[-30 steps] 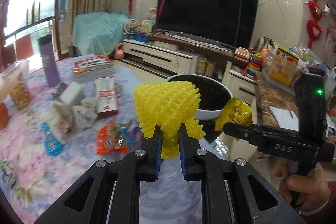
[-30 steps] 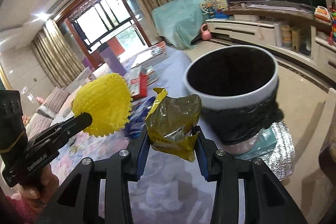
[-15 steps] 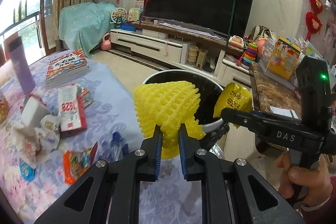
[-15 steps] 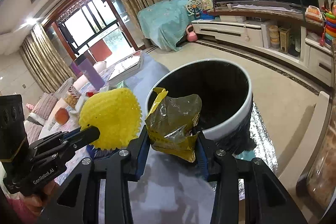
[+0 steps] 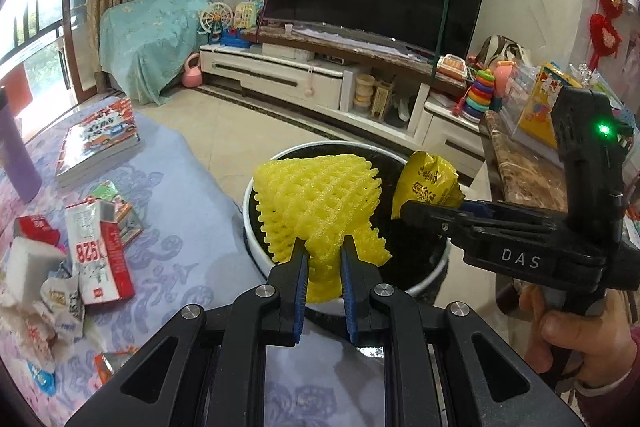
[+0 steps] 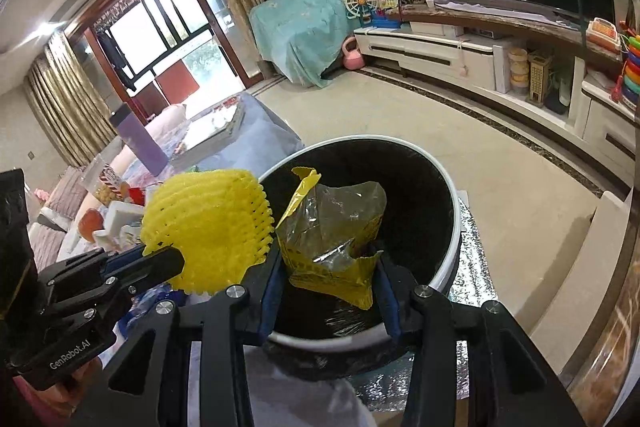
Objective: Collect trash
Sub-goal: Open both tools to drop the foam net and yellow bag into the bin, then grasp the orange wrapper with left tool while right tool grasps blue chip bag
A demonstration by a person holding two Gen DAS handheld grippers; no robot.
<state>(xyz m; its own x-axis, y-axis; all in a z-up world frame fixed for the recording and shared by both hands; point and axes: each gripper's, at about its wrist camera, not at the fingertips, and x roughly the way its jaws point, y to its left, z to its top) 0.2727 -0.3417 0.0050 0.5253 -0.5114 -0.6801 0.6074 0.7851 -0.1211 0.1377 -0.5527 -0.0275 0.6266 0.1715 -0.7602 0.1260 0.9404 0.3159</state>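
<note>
My left gripper (image 5: 323,259) is shut on a yellow foam fruit net (image 5: 316,203) and holds it over the near rim of the trash bin (image 5: 256,251), a white-rimmed bin with a black liner. My right gripper (image 6: 329,275) is shut on a crumpled yellow snack wrapper (image 6: 332,231), held over the bin's opening (image 6: 420,195). The foam net also shows in the right wrist view (image 6: 208,227), at the bin's left rim. The wrapper also shows in the left wrist view (image 5: 428,183), over the bin's right side.
The table with a blue floral cloth (image 5: 180,227) carries more litter: a red-and-white carton (image 5: 100,251), crumpled wrappers (image 5: 52,303), books (image 5: 100,143) and a purple bottle (image 5: 16,155). A TV cabinet (image 5: 320,79) stands behind the bin. A marble-topped counter (image 5: 520,167) is at right.
Both grippers have moved from over the table toward the bin, carrying the foam net and the wrapper. The bin now lies directly under and ahead of both.
</note>
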